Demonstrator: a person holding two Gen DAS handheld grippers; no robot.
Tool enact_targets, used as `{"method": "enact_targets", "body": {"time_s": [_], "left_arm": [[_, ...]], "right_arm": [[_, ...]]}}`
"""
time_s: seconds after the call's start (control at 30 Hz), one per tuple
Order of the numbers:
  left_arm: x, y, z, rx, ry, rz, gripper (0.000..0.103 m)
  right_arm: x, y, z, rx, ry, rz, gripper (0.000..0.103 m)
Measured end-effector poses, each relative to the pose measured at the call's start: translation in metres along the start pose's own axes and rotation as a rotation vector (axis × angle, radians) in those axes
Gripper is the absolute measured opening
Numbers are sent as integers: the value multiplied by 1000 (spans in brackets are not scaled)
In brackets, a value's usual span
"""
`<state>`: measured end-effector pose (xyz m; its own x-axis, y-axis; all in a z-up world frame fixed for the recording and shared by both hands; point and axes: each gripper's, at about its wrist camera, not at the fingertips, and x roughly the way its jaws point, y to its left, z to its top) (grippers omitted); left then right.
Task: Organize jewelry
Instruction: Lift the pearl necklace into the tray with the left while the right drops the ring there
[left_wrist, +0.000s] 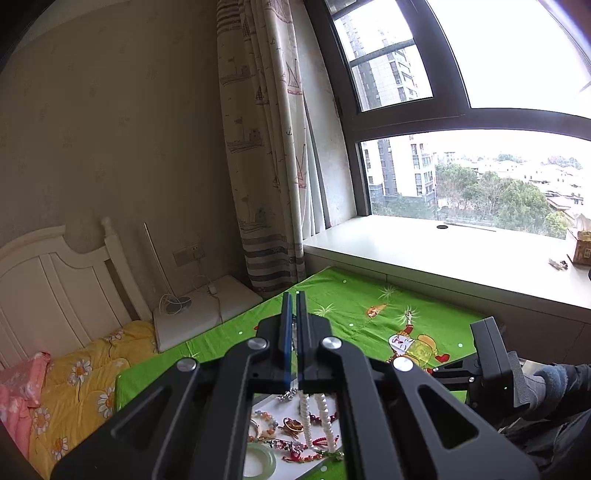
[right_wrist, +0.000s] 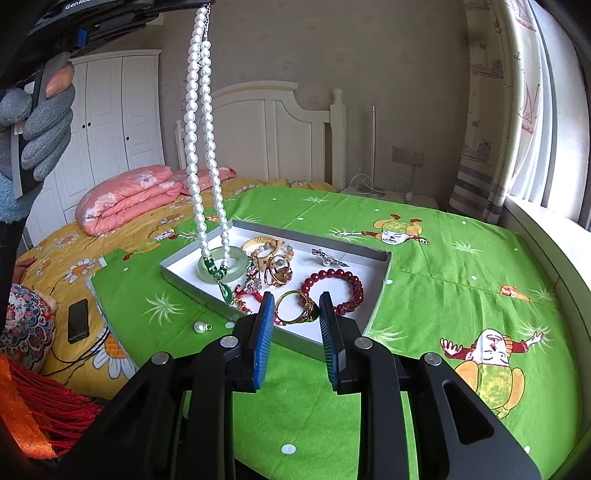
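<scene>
Pearl necklace under "GenRo…"-marked left tongs

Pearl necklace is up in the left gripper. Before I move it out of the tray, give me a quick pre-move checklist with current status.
1. Left gripper grip on the pearl necklace: ok, jaws shut on it near the clasp, strand hanging straight.
2. Green pendant clear of the tray: not ok, it hangs low at the jade bangle.
3. Pendant snagged on the red knotted piece: cannot tell.
4. Right gripper free to assist: ok, open and empty, at the tray's near edge by the gold ring.
5. Loose pearl on the green sheet: not ok, outside the tray.
</scene>
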<state>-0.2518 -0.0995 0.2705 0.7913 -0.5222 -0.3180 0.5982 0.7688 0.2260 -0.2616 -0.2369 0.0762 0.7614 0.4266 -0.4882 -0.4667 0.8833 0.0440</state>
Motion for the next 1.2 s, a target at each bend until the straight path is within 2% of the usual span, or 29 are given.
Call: {"method": "enact_targets", "body": {"time_s": [0.33, 0.8, 0.97, 1.2], "left_arm": [[38, 6, 18, -1, 39, 6, 1], [91, 10, 19, -25, 94, 28, 1], [115, 26, -7, -36, 164, 90, 1], [132, 70, -73, -135, 283, 140, 1]], "right_arm": [[21, -1, 0, 7, 31, 10, 24], [56, -4, 5, 32, 66, 37, 24], [72, -6, 2, 42, 99, 43, 24], [86, -8, 1, 52, 139, 28, 24]]}}
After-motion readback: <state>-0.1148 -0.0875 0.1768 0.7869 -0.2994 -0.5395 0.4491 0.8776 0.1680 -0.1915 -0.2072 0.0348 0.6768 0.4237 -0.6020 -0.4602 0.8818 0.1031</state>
